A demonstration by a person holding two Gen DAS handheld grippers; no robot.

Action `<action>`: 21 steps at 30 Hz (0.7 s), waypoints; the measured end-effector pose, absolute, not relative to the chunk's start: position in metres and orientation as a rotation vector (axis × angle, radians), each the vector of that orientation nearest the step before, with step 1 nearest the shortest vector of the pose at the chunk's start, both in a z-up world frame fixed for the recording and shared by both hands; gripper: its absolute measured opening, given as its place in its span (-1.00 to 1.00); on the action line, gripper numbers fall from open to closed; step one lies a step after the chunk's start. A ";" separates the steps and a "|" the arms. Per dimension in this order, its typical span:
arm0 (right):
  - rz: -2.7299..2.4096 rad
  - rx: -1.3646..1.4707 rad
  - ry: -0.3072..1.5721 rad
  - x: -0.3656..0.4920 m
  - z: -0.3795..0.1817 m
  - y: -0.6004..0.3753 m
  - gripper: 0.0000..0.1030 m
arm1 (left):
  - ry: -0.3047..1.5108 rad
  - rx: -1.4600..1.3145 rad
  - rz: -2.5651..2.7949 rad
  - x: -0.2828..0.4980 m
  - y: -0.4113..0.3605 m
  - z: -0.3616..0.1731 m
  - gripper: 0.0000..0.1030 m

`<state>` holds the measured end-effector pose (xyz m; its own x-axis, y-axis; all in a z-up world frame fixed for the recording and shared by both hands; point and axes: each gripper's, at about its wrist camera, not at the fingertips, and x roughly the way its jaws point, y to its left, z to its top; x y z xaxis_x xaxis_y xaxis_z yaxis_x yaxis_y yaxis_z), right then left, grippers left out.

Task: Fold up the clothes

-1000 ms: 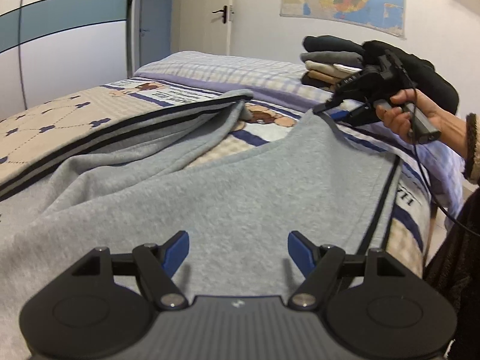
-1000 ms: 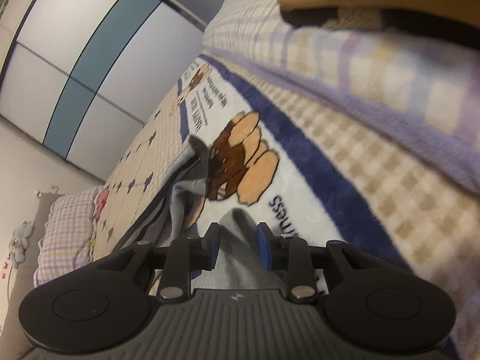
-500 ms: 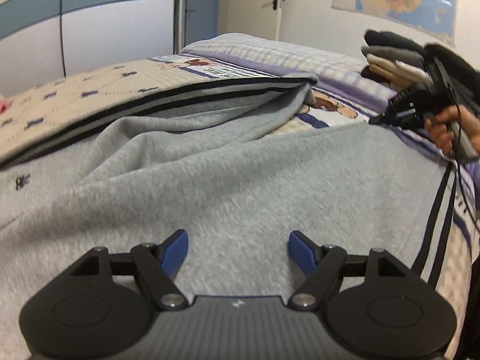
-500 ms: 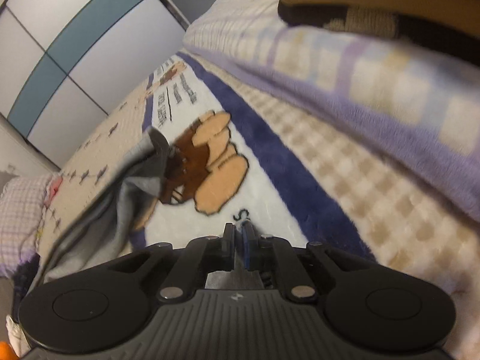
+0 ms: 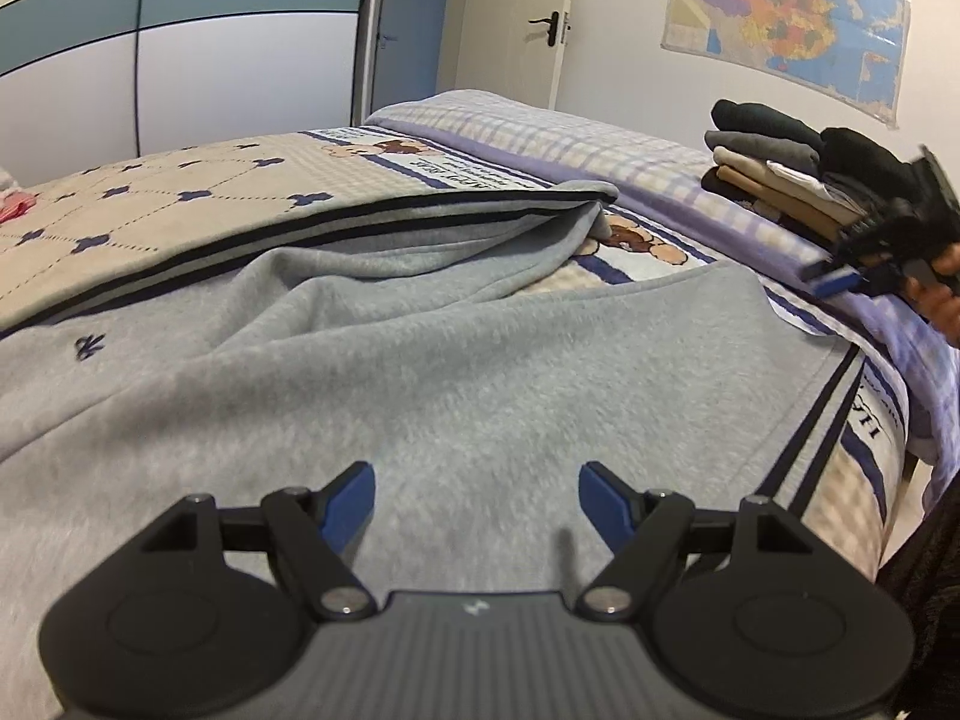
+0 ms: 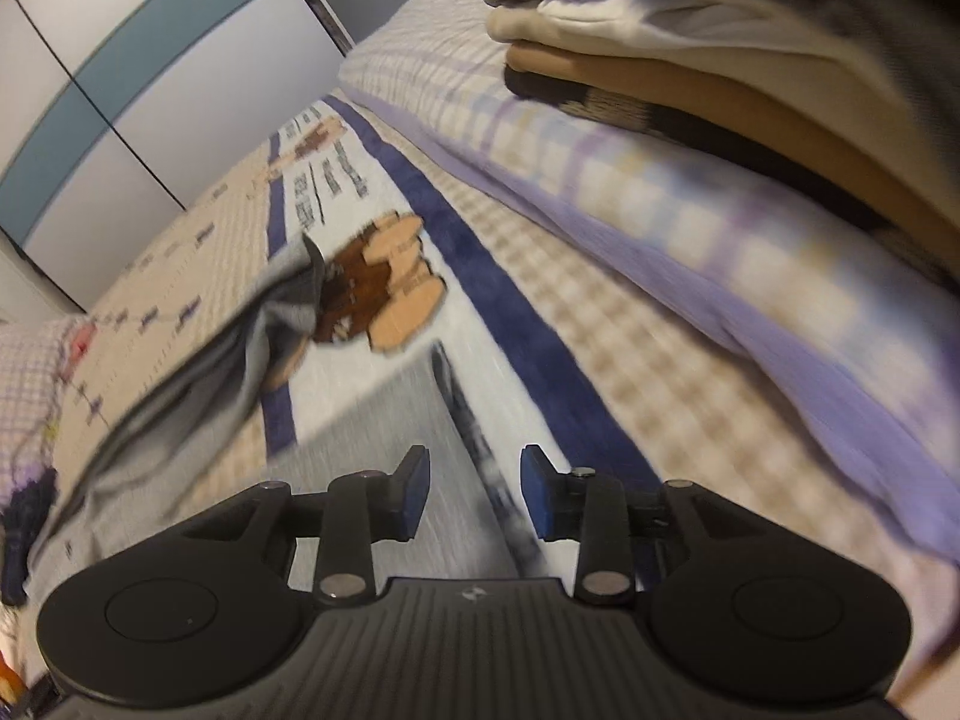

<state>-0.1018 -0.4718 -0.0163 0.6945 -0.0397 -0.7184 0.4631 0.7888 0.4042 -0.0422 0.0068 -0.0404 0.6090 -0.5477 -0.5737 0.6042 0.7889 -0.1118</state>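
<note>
Right gripper (image 6: 474, 489): jaws opening, grey trousers (image 5: 480, 360) hem released at 12 o'clock on bed (image 5: 180, 210). Left gripper (image 5: 477, 501): jaws apart, empty. Leg laid out; fold pending.

Grey garment (image 5: 420, 372) with dark navy side stripes; beige bedspread (image 5: 180, 192) with navy crosses, lilac checked blanket (image 5: 540, 138); stack (image 5: 774, 174) black, grey, cream, tan.
</note>
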 end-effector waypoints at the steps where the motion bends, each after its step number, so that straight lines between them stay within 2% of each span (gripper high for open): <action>1: -0.313 0.602 0.767 -0.110 -0.015 -0.468 -0.28 | 0.627 0.093 -0.660 -0.045 0.011 -0.041 0.48; 14: -0.433 0.731 0.790 -0.169 -0.034 -0.437 -0.22 | 0.624 -0.021 -0.425 -0.099 0.076 -0.036 0.48; 21: -0.463 0.783 0.784 -0.179 -0.046 -0.422 -0.20 | 0.661 -0.250 -0.198 -0.117 0.140 -0.032 0.48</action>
